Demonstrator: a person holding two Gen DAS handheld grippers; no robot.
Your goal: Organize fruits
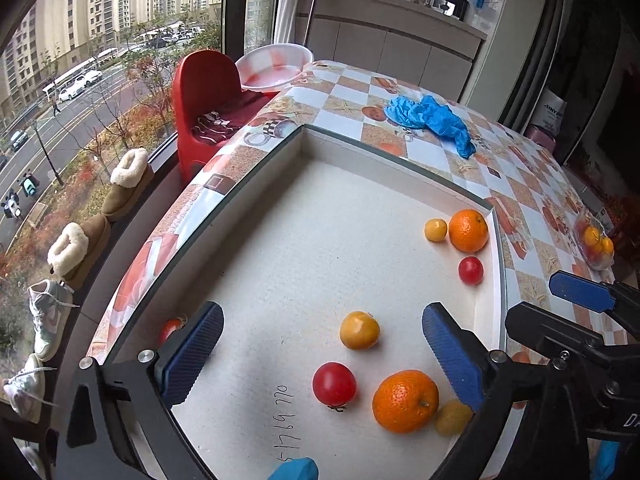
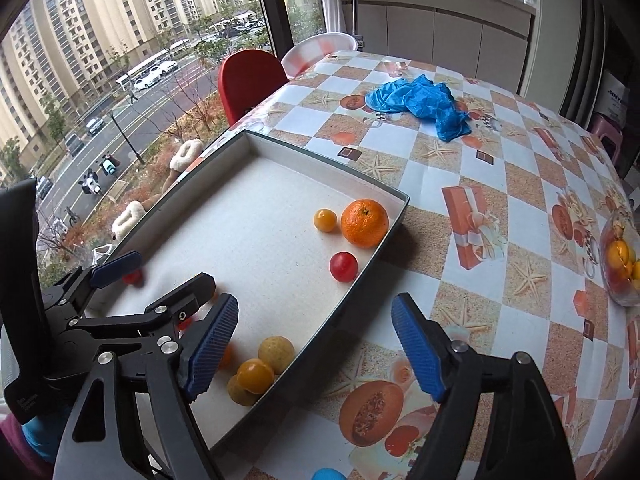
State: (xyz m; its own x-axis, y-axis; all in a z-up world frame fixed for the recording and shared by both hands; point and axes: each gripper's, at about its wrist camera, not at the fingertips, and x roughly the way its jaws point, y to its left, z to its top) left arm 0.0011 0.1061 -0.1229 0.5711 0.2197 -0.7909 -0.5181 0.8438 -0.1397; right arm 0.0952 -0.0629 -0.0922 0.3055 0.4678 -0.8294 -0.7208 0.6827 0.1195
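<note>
Both your grippers stand spread with nothing between the pads. Your left gripper [image 1: 322, 360] hangs over the lower middle of its frame, above the white-lined tray [image 1: 256, 168]; your right gripper [image 2: 316, 346] straddles the tray's near wall at the bottom of its own frame, one pad inside and the other over the checked tablecloth [image 2: 480, 168].

The fruit lies in two loose groups on the tray floor. Low in the left view you have a large orange [image 1: 405, 400], a red tomato [image 1: 334, 384], a yellow tomato [image 1: 359, 330] and a duller yellow fruit [image 1: 452, 417] tucked against the orange. Toward the right edge, by the far wall, sit a second orange [image 1: 468, 230], a small yellow one [image 1: 435, 230] and a small red one [image 1: 470, 270], all near each other.

Expect the oranges to be firm and a little heavy, with a pebbled skin that should grip well; take them across the widest part. The tomatoes are likely light, smooth and easily bruised, so close gently on their middle, clear of the stem. Everything here is round and will probably roll on a nudge, so come straight down over each piece.
</note>
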